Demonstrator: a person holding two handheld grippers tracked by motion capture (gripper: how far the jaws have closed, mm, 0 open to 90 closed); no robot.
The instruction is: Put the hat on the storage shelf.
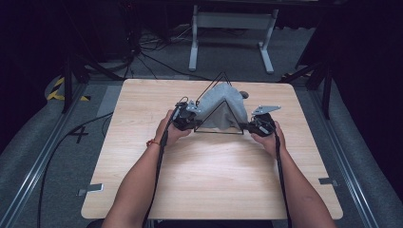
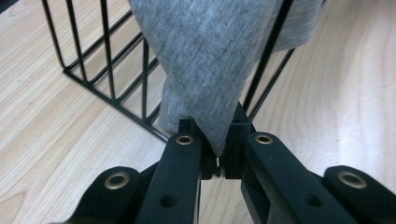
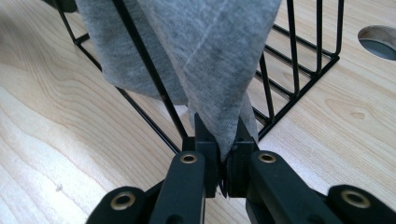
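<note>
A grey cloth [image 1: 222, 105] is draped over a black wire rack [image 1: 223, 78] shaped like a tent, standing at the middle back of the wooden table [image 1: 142, 156]. My left gripper [image 1: 187, 118] is at the cloth's lower left corner and is shut on it; the left gripper view has the grey cloth [image 2: 210, 56] pinched between the jaws of the gripper [image 2: 218, 154], with the wire rack [image 2: 107, 88] behind. My right gripper [image 1: 250, 126] holds the lower right corner; in the right gripper view the cloth [image 3: 219, 60] is clamped in the gripper [image 3: 224, 158], beside the rack [image 3: 299, 84].
A round hole [image 3: 379, 42] in the tabletop lies behind the rack, to its right. A white stand [image 1: 233, 28] and cables [image 1: 157, 57] are on the floor beyond the table. Bare wood lies in front of the rack.
</note>
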